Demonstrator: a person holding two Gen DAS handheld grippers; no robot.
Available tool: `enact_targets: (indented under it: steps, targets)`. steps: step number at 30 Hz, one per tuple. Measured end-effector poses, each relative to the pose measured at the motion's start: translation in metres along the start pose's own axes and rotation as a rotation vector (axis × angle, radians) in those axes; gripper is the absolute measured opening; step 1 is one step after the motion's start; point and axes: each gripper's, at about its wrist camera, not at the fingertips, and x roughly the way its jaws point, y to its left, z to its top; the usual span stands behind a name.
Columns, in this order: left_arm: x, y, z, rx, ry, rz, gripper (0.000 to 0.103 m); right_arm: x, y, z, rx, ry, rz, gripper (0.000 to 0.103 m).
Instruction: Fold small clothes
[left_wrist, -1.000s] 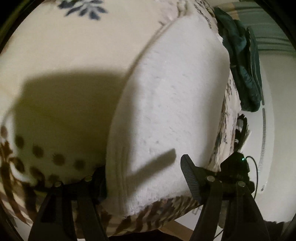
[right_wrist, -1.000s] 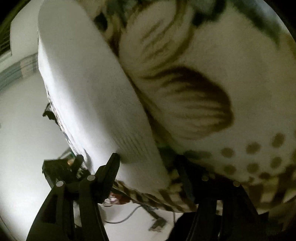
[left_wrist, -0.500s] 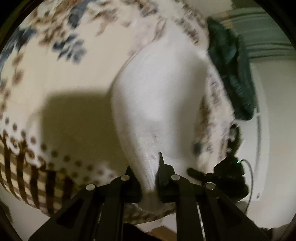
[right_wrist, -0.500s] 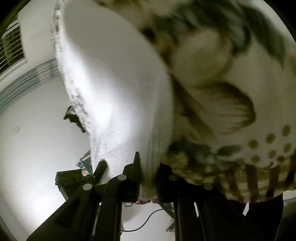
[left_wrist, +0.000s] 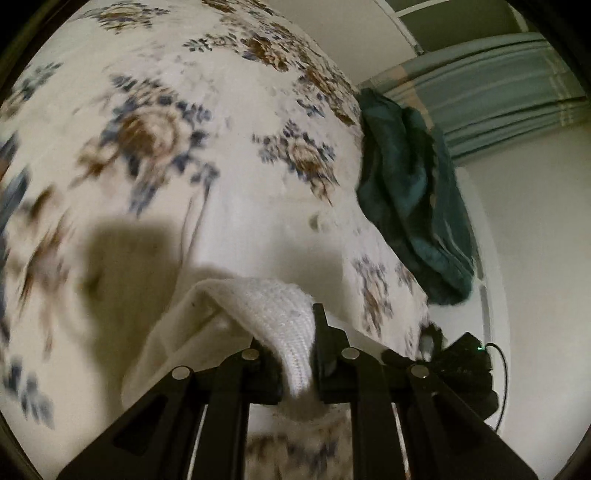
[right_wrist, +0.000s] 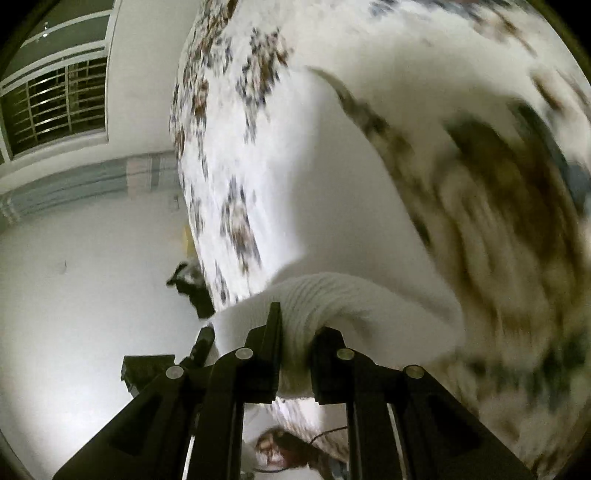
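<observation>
Since the earlier pictures, both of your grippers have closed on the white knitted garment (left_wrist: 280, 314) and pulled its edge up off the bed, where before it was lying flat with the fingers wide on either side of it. Your left gripper (left_wrist: 295, 354) now pinches a bunched, ribbed fold of this garment between its fingers, and the cloth hangs down to the left of the fingers and below them. Your right gripper (right_wrist: 295, 343) holds another part of the same garment (right_wrist: 343, 299) in the same way, with the jaws narrow and the knit squeezed between them. Ahead of both grippers you have the flowered bedspread (left_wrist: 177, 140), which is blurred in both views. A dark shadow lies on the bedspread just ahead and to the left of your left gripper. Far ahead and to the right of your left gripper, a dark green cloth (left_wrist: 410, 192) lies at the edge of the bed. To the left of your right gripper you see a white wall and a barred window (right_wrist: 55, 99).
</observation>
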Motion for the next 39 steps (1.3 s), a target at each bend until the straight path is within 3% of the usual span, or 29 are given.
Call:
enact_targets:
  steps: [3,6,7,8,10,13,14,17,21,22,23,24,25,26,27,33,39]
  targets:
    - [0.035,0.007,0.043,-0.025,0.02,0.003,0.011,0.01,0.012,0.059,0.012,-0.026,-0.015,0.013]
    - [0.067,0.018,0.079,-0.073,0.043,-0.021,0.02,0.027,0.02,0.111,0.044,-0.03,-0.034,0.018]
    - [0.074,0.021,0.089,-0.085,0.045,-0.02,0.031,0.032,0.018,0.125,0.061,-0.029,-0.03,0.018]
    - [0.079,0.025,0.1,-0.102,0.033,-0.029,0.049,0.038,0.014,0.131,0.079,-0.024,-0.029,0.021]
    - [0.077,0.029,0.112,-0.132,-0.001,-0.046,0.06,0.042,0.012,0.149,0.106,-0.042,-0.001,0.027]
    - [0.071,0.034,0.126,-0.139,-0.023,-0.044,0.06,0.028,0.018,0.159,0.084,-0.079,0.013,0.052]
    - [0.069,0.032,0.127,-0.105,-0.023,-0.016,0.06,0.023,0.023,0.161,0.055,-0.09,-0.006,0.057]
    - [0.075,0.022,0.124,0.027,0.026,0.069,0.06,0.01,0.033,0.156,-0.073,-0.097,-0.126,0.058]
    - [0.11,0.006,0.109,0.241,0.142,0.186,0.06,0.02,0.035,0.141,-0.242,-0.039,-0.307,0.058]
    - [0.121,0.003,0.105,0.283,0.168,0.204,0.058,0.03,0.033,0.138,-0.274,-0.006,-0.336,0.058]
    - [0.131,0.002,0.102,0.31,0.189,0.218,0.049,0.035,0.03,0.134,-0.286,0.012,-0.352,0.058]
    - [0.139,0.003,0.098,0.33,0.2,0.231,0.031,0.042,0.026,0.133,-0.295,0.025,-0.372,0.058]
    - [0.147,0.005,0.096,0.337,0.214,0.251,0.006,0.047,0.024,0.132,-0.301,0.031,-0.378,0.057]
    - [0.147,0.007,0.095,0.329,0.208,0.258,0.005,0.049,0.022,0.13,-0.312,0.021,-0.379,0.035]
    - [0.141,0.008,0.096,0.316,0.183,0.249,0.005,0.049,0.023,0.129,-0.32,0.006,-0.394,0.007]
    - [0.081,0.02,0.106,0.195,0.033,0.197,0.005,0.03,0.056,0.125,-0.395,-0.105,-0.389,0.004]
    - [0.109,0.051,0.127,0.101,0.072,0.241,0.005,0.053,0.071,0.16,-0.386,-0.112,-0.481,0.004]
